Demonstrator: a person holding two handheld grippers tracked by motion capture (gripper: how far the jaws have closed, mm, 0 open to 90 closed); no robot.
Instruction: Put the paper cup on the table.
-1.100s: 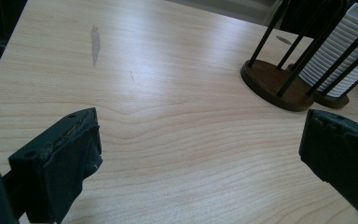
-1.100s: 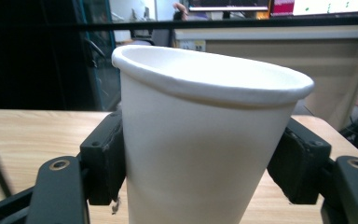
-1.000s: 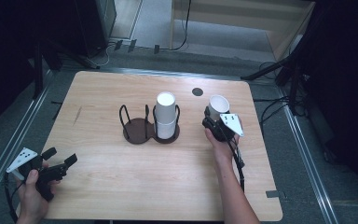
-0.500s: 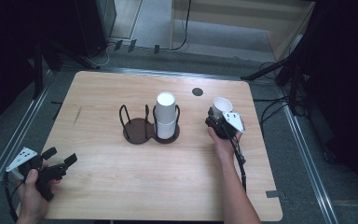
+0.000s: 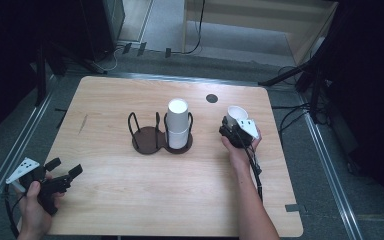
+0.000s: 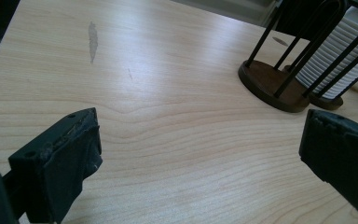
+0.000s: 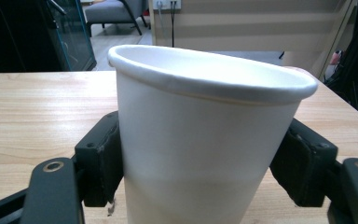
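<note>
The left gripper (image 5: 63,171) is resting near the table's (image 5: 130,210) front left corner, its jaws wide apart with nothing between them. In the middle, a stack of white cups (image 5: 178,123) is standing upside down in the black wire holder (image 5: 152,136). On the right, the right gripper (image 5: 228,125) has been bringing one white cup (image 5: 237,115) down, mouth up. Its jaws have just been opening a little, with the cup sitting between them. I think the cup is being set down and let go.
</note>
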